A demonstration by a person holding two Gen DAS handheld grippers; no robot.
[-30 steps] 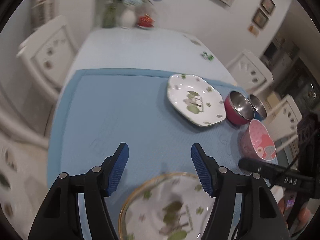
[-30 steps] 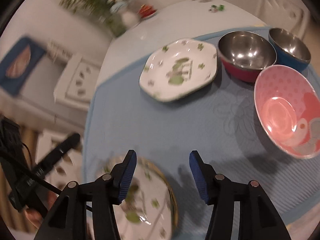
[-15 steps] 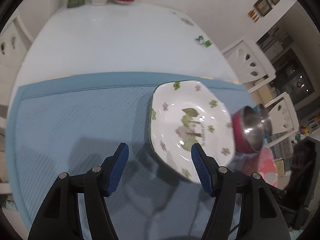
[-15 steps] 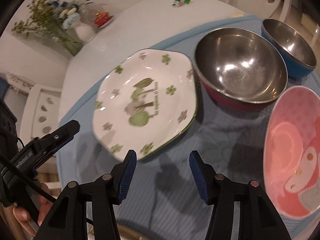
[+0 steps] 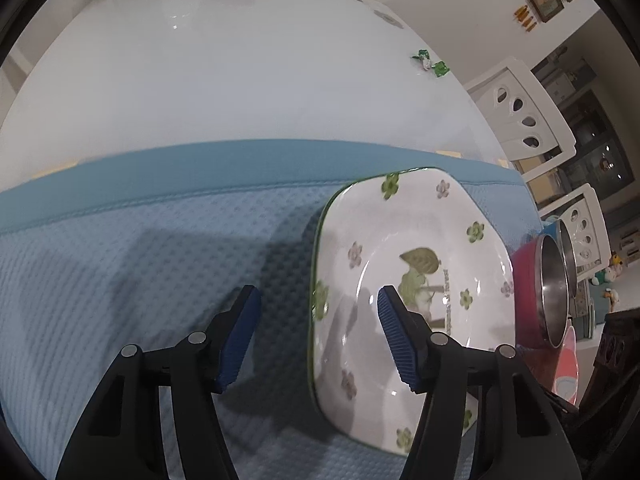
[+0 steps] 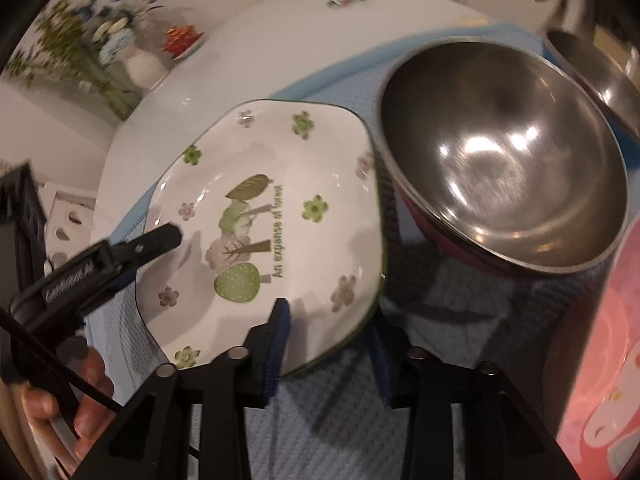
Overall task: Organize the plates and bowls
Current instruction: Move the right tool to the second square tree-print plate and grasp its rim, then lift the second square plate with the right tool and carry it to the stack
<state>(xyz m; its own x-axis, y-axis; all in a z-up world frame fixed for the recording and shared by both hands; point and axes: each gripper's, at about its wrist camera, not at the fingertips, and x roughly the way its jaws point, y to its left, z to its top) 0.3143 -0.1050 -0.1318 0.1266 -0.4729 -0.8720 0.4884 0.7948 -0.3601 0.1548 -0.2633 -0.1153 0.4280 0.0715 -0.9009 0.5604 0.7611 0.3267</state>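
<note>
A white plate with green flowers and trees [image 5: 416, 264] [image 6: 264, 220] lies on the blue mat [image 5: 140, 248]. My left gripper [image 5: 318, 338] is open, its jaws straddling the plate's left rim: one finger over the mat, one over the plate. My right gripper [image 6: 328, 354] is open around the plate's near right rim, one finger above the plate, the other beside its edge. My left gripper also shows in the right wrist view [image 6: 156, 240], at the plate's left edge.
A steel bowl with a red outside [image 6: 504, 160] [image 5: 540, 292] sits right of the plate, a second steel bowl [image 6: 600, 68] behind it. A pink bowl [image 6: 600, 360] is at the right. A vase of flowers [image 6: 140, 64] and white chairs [image 5: 520, 108] stand farther off.
Both grippers have moved forward and down to the flowered plate, away from the gold-rimmed plate seen one second ago. Each now brackets one edge of the plate.
</note>
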